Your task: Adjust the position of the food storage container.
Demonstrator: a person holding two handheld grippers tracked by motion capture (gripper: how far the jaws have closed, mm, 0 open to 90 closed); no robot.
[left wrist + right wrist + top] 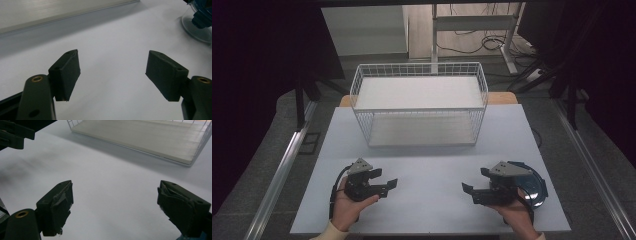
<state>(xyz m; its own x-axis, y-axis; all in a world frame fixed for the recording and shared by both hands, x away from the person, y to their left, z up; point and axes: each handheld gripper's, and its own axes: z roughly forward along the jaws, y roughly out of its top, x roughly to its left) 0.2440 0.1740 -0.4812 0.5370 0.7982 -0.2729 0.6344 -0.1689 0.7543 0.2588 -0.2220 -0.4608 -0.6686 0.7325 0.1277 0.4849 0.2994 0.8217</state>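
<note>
Two black grippers sit low over the pale table (pixel 432 210), your left gripper (pixel 384 186) and right gripper (pixel 471 192) both with jaws spread wide and holding nothing. The clear round dish with a blue rim (pixel 532 186), possibly a lid, lies just behind your right hand (pixel 512 212); swing back carelessly and you could knock it off the edge. The white wire basket (pixel 419 102) stands well apart at the far side

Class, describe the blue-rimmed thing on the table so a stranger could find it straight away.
Start at the white wire basket at the table's far side, then come to the near right corner. There, beside the right hand-held gripper, lies a round, clear dish with a blue rim, the table's one coloured thing.
</note>
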